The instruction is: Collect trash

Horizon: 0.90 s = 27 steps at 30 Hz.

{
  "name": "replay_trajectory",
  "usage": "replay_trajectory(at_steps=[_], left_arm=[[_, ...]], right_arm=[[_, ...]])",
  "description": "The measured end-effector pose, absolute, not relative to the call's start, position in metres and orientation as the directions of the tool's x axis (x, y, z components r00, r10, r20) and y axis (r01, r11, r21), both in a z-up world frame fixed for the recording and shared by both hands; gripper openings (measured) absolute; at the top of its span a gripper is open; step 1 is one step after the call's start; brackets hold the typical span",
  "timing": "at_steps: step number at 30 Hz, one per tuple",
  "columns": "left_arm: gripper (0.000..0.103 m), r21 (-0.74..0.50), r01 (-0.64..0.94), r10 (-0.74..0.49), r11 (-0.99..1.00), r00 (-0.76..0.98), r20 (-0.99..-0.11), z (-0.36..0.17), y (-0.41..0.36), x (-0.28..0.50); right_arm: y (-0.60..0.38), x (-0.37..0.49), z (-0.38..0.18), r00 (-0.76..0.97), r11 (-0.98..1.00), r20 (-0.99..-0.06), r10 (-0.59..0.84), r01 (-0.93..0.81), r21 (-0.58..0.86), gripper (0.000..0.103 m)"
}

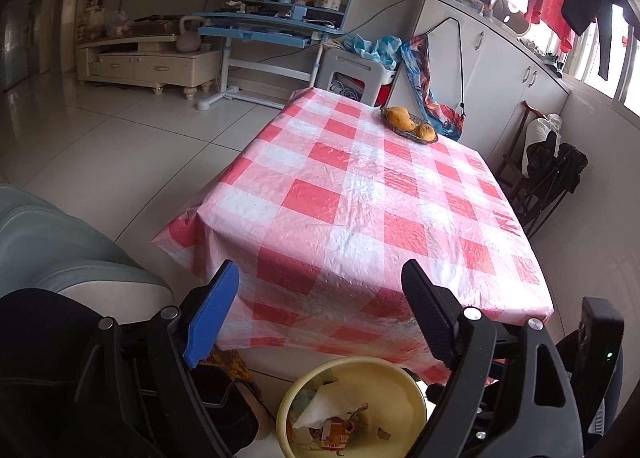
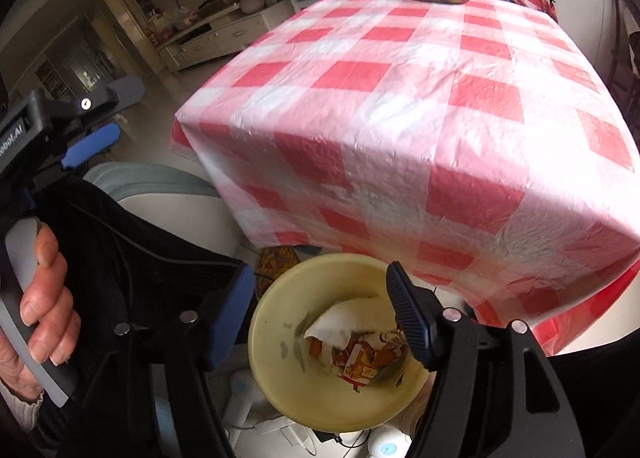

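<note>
Honestly, my main worry is the yellow bin (image 2: 280,354) itself. It sits on the floor just below the near edge of the table (image 2: 400,97), and my right gripper (image 2: 320,318) hangs directly over its mouth with the jaws spread wide and nothing between them. My left gripper (image 1: 320,310) is also spread and empty, above the bin's rim on the table side. If I pull either hand away carelessly, a finger could clip the rim and tip the bin, spilling what is already inside. The plastic tablecloth (image 1: 360,217) drapes down over the table edge just above the bin, so a rising finger could snag it and drag it, and the fruit dish (image 1: 410,123) at the far end of the table would shift with it.

Another risk is assuming the job is finished. From these two views I see no loose litter on the table top, but the floor beside the bin is cluttered and dim, with cables and small white objects I cannot identify, so I may be missing scraps there.

As for the trash (image 2: 360,350), it lies inside the bin, towards the table side: a crumpled white tissue on top of torn orange and red wrapper pieces and some peel-like bits. It looks light and loose, well below the rim, so a knock would scatter it easily.
</note>
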<state>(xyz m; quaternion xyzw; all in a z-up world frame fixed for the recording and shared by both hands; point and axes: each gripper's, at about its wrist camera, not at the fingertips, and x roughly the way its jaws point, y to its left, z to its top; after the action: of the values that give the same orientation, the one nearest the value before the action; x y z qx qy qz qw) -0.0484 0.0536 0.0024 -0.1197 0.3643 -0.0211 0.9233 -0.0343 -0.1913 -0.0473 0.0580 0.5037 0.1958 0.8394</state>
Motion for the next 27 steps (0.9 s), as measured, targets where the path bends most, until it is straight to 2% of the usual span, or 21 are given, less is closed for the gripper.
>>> replay_trajectory(at_steps=[12, 22, 27], left_arm=[[0.091, -0.17, -0.045, -0.076, 0.984, 0.763, -0.642, 0.011, 0.047, -0.051], [0.093, -0.091, -0.021, -0.04, 0.996, 0.785, -0.618, 0.016, 0.036, -0.057], [0.095, -0.055, 0.001, -0.033, 0.999, 0.806, -0.591, 0.022, 0.029, -0.062]], right_arm=[[-0.214, -0.045, -0.002, 0.684, 0.976, -0.696, 0.219, -0.166, 0.144, 0.092], [-0.228, -0.056, 0.03, 0.83, 0.998, -0.555, 0.056, -0.044, 0.036, 0.095], [-0.228, -0.053, 0.028, 0.83, 1.0, -0.556, 0.026, -0.018, 0.02, 0.095]])
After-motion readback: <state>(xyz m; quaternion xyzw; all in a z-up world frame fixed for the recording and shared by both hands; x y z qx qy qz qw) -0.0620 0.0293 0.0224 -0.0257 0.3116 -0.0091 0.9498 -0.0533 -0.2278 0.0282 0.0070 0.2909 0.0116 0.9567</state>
